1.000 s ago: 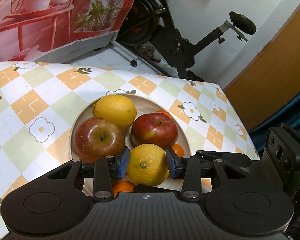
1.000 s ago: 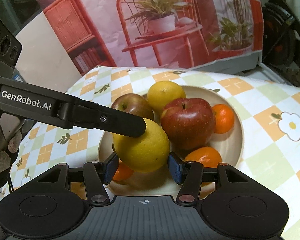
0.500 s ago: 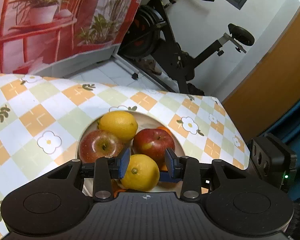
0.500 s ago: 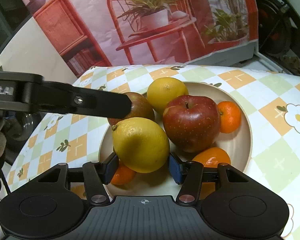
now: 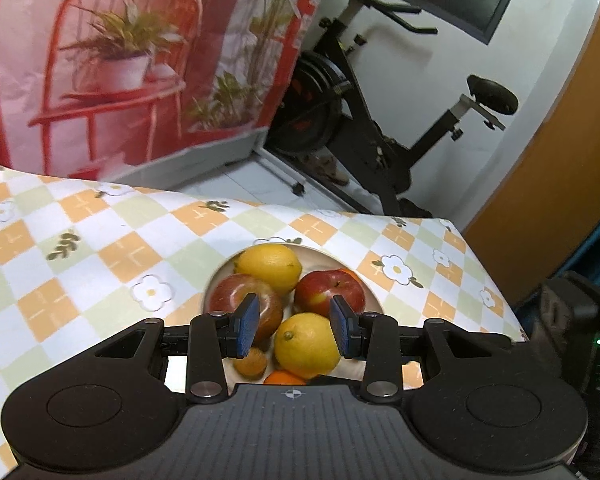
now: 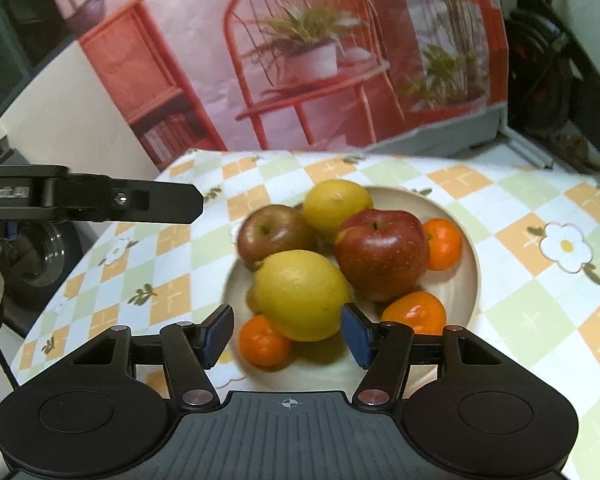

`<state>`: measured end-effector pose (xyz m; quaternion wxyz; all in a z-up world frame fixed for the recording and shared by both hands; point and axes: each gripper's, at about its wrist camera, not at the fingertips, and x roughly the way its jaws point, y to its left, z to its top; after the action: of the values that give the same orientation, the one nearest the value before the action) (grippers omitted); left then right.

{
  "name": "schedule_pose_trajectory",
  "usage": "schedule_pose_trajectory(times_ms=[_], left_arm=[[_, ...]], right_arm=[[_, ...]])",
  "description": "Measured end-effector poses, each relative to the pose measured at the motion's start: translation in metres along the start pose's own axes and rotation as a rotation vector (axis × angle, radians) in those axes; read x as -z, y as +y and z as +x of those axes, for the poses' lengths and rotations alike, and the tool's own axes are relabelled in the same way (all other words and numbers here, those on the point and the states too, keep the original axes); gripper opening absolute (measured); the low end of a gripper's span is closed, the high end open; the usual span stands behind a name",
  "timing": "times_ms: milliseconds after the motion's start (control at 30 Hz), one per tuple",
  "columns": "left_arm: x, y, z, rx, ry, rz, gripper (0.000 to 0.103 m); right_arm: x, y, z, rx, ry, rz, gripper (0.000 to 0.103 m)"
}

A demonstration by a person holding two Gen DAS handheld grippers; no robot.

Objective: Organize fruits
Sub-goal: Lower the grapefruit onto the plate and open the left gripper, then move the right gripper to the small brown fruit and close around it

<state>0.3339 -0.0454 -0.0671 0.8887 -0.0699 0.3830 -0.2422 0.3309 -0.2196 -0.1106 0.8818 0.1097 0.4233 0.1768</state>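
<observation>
This is a room in a home: an exercise bike point(image 5: 380, 128) stands by a white wall, beside a table under a checked flowered tablecloth point(image 5: 100, 248), with a printed backdrop point(image 6: 300, 60) of chair and plants behind.

There is one plate point(image 6: 470, 240). On it are two yellow lemons point(image 6: 300, 294) point(image 6: 336, 204), two red apples point(image 6: 380, 252) point(image 6: 274, 234) and three small oranges point(image 6: 264, 340) point(image 6: 416, 312) point(image 6: 444, 242). That makes seven fruits in all.
</observation>
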Motion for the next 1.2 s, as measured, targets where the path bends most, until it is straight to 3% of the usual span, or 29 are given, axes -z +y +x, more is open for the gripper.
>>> schedule_pose_trajectory(times_ms=[300,367,700,1033,1200], left_arm=[[0.032,0.001,-0.037,-0.097,-0.057,-0.019,0.04],[0.037,0.0,-0.042,-0.117,-0.064,-0.017,0.04],[0.074,-0.009,-0.041,-0.156,-0.014,0.009,0.04],[0.083,-0.014,-0.047,-0.186,-0.024,0.032,0.04],[0.086,-0.015,-0.046,-0.188,-0.015,0.031,0.04]], right_arm=[[0.051,0.011,-0.045,0.033,-0.1,0.012,0.056],[0.063,0.01,-0.051,0.072,-0.121,0.014,0.055],[0.115,0.022,-0.058,0.171,-0.159,-0.154,0.055],[0.126,0.032,-0.056,0.134,-0.173,-0.226,0.054],[0.128,0.038,-0.05,0.095,-0.14,-0.264,0.046]])
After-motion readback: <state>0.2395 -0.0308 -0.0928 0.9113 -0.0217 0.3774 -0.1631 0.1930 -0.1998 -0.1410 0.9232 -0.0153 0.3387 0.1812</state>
